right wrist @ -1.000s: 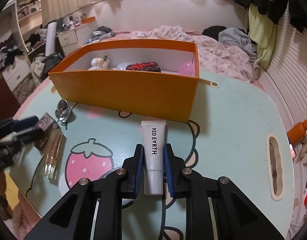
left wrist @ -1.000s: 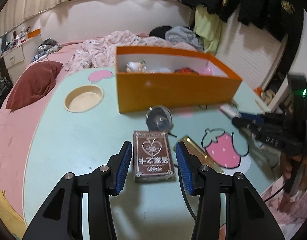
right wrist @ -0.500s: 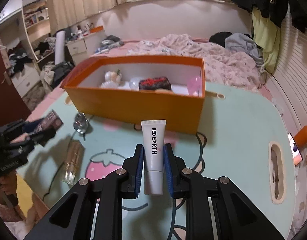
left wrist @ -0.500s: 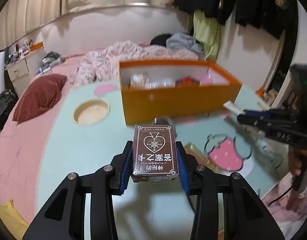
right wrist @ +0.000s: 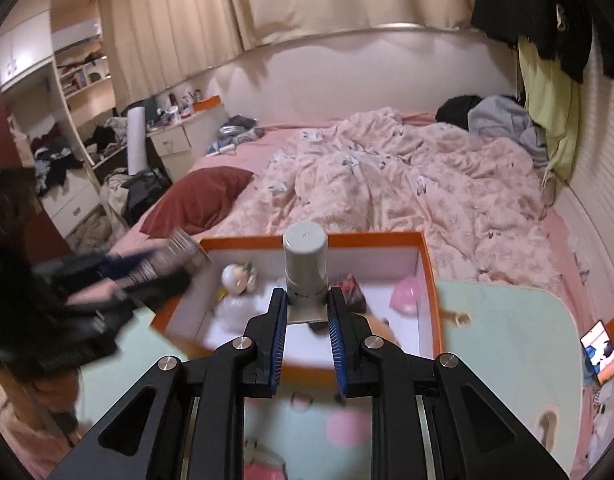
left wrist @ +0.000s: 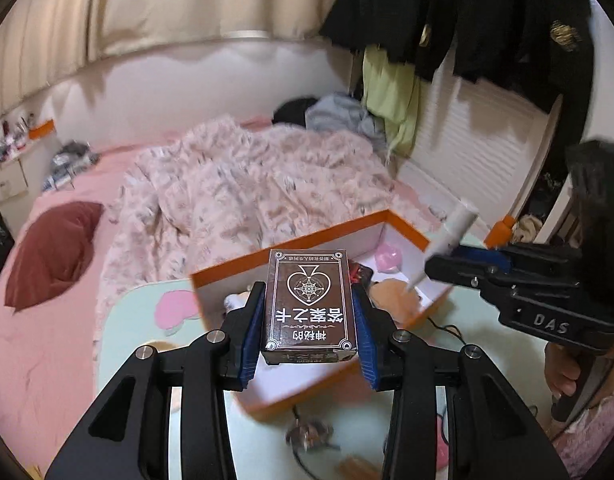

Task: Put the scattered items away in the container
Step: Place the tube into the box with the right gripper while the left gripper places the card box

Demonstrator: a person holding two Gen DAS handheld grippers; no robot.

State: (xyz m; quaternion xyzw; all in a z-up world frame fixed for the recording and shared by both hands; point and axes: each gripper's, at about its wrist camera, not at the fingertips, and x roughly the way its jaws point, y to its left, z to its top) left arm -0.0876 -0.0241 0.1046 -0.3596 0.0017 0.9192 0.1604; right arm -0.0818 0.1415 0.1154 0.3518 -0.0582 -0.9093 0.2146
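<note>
Left tongs (left wrist: 309, 316): blue pads pinched on the long sides of a brown card box (left wrist: 310, 304), printed face up, held clear above the near wall of the orange container (right wrist: 429, 276).

Right tongs (right wrist: 306, 326): pressed almost together on a white tube (right wrist: 305, 268), cap end pointing away, carried over the container's open middle. In the left view the same tube (left wrist: 451, 236) slanted above the container's right-hand corner.

Container: orange outside, white inside, standing on the mint-green surface (right wrist: 507, 344) at its far edge, next to the bed. Already inside: a small white figurine (right wrist: 237, 278), a dark red-patterned item (right wrist: 351, 286), a pink round item (right wrist: 405, 294), and something tan, only partly visible.

Step in hand, as judged: bring each item fully past the rim, lower it over bare white floor, then release. The box would sit best laid flat near the left end; the tube in the free strip toward the front. The two tongs were close over one opening, so releasing one at a time should avoid a knock.

In the way: the figurine and the dark item crowded the middle; a drop from height might bounce off them.

Left on the surface: a blurred dark item (left wrist: 311, 432) with a cord, below the container. Pink quilt (right wrist: 407, 184) and red pillow (right wrist: 199, 198) lay beyond, clear of the work.
</note>
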